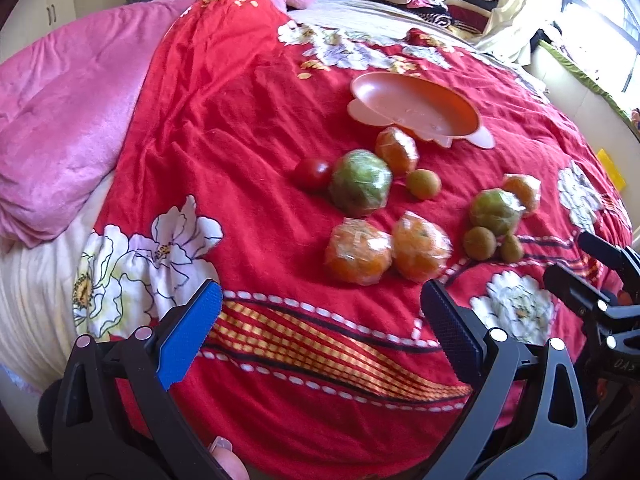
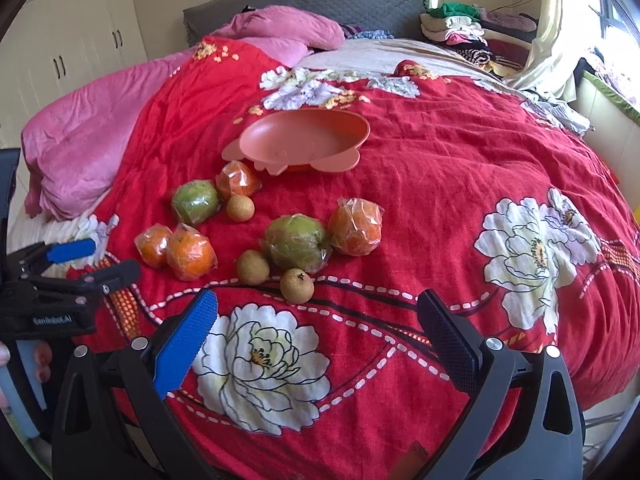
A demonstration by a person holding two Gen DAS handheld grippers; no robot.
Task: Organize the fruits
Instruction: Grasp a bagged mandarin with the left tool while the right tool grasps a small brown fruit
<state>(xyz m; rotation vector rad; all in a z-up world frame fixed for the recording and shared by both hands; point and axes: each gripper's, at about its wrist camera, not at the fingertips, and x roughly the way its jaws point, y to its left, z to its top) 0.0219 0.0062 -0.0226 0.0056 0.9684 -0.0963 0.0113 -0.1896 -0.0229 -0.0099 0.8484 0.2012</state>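
Ahead of the left gripper (image 1: pixel 320 312) and right gripper (image 2: pixel 318 320), both spread wide and holding nothing, the fruits (image 2: pixel 296 242) lie scattered on the bed (image 2: pixel 460 184); beyond them the pink dish (image 2: pixel 304 136) is bare. Nothing sorted yet.

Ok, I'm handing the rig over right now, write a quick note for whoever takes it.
Left gripper: open, holding nothing, above the red floral bedspread.
Right gripper: open, holding nothing.
The shallow pink plastic dish has no fruit in it.
All fruit lies loose on the bedspread in front of the dish: plastic-wrapped oranges, wrapped green fruits, small brown round fruits and one dark red tomato.
Done: nothing sorted.
Left: all of the fruit, probably into the dish.
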